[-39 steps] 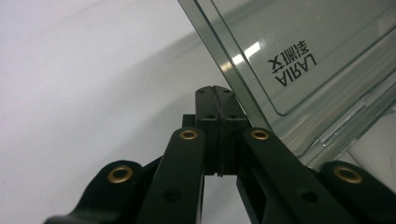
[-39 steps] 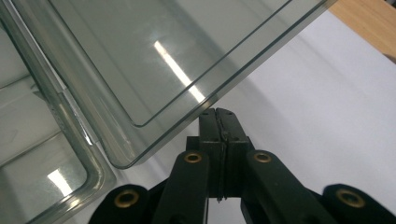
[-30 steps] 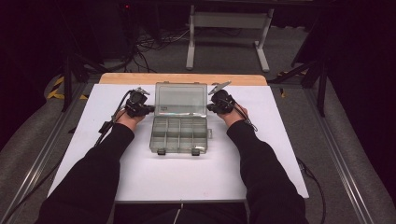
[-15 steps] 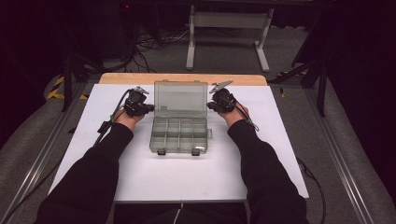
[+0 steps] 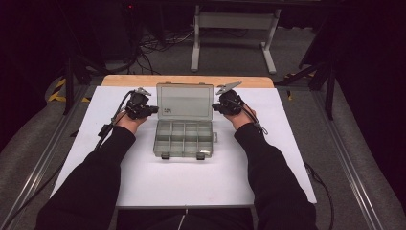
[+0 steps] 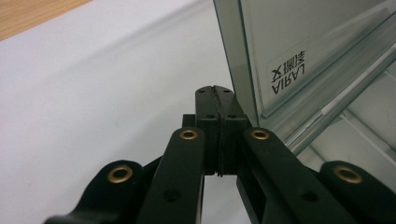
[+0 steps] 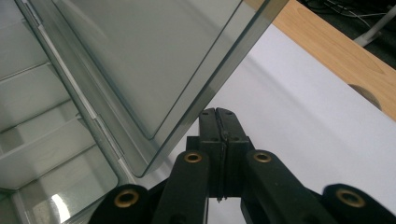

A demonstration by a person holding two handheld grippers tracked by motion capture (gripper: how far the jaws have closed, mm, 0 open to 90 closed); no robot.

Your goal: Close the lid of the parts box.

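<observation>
With the clear grey plastic compartment box open at the middle of the white surface, we judge its raised lid best steadied evenly by left gripper and right gripper, jaws pressed together, empty, beside its edges.

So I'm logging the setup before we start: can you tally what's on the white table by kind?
Clear plastic organizer box, lid open: 1
Handheld grippers, fingers shut: 2 (left gripper, right gripper)
Total: 3
</observation>
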